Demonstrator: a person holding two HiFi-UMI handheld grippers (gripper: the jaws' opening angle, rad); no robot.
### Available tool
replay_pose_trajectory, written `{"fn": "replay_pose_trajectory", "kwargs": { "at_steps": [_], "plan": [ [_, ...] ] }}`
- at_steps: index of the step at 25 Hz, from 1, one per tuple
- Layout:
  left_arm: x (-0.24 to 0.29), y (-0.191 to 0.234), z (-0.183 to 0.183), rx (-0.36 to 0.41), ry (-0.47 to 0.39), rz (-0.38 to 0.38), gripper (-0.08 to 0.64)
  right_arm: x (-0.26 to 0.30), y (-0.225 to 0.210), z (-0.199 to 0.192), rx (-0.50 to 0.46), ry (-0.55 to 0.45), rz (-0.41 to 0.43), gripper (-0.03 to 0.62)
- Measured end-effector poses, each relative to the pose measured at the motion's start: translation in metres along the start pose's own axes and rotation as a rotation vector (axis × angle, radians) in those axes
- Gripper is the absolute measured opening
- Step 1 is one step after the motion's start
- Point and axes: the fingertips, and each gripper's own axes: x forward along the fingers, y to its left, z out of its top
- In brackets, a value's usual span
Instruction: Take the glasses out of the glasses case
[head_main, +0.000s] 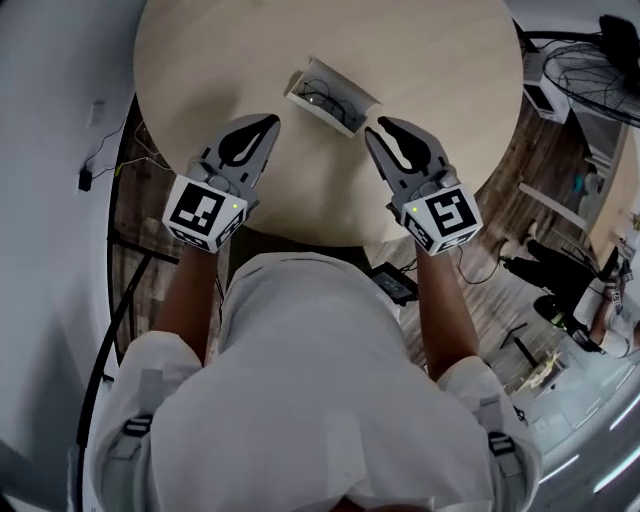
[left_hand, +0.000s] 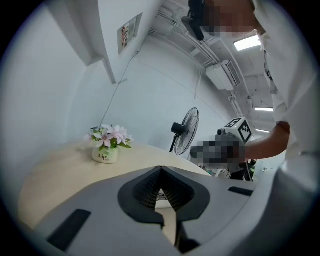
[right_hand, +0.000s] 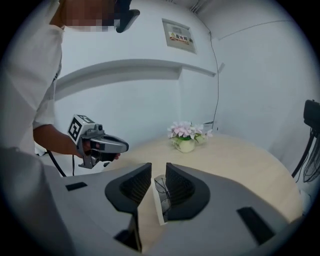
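A white glasses case (head_main: 333, 95) lies open on the round wooden table (head_main: 210, 50), with dark-rimmed glasses (head_main: 325, 102) inside it. My left gripper (head_main: 270, 122) hovers just left of the case with its jaws meeting at the tips. My right gripper (head_main: 375, 127) hovers just right of the case with a narrow gap between its jaws. In the right gripper view, the case (right_hand: 155, 202) and the glasses (right_hand: 161, 187) show through that gap, between and beyond the jaws. In the left gripper view a bit of the white case (left_hand: 161, 198) peeks below the closed tips (left_hand: 160, 171).
A small white pot of pink flowers (right_hand: 186, 136) stands at the far side of the table (left_hand: 65, 170). A standing fan (left_hand: 186, 131) is off the table, beyond its edge. The person's torso is at the near table edge.
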Motion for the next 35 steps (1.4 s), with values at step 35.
{"fn": "replay_pose_trajectory", "kwargs": {
  "at_steps": [35],
  "plan": [
    [0.013,-0.002,-0.090,-0.071,-0.025,-0.319,0.012,0.144,-0.011,-0.133,-0.103,0.719,0.021,0.067]
  ]
}}
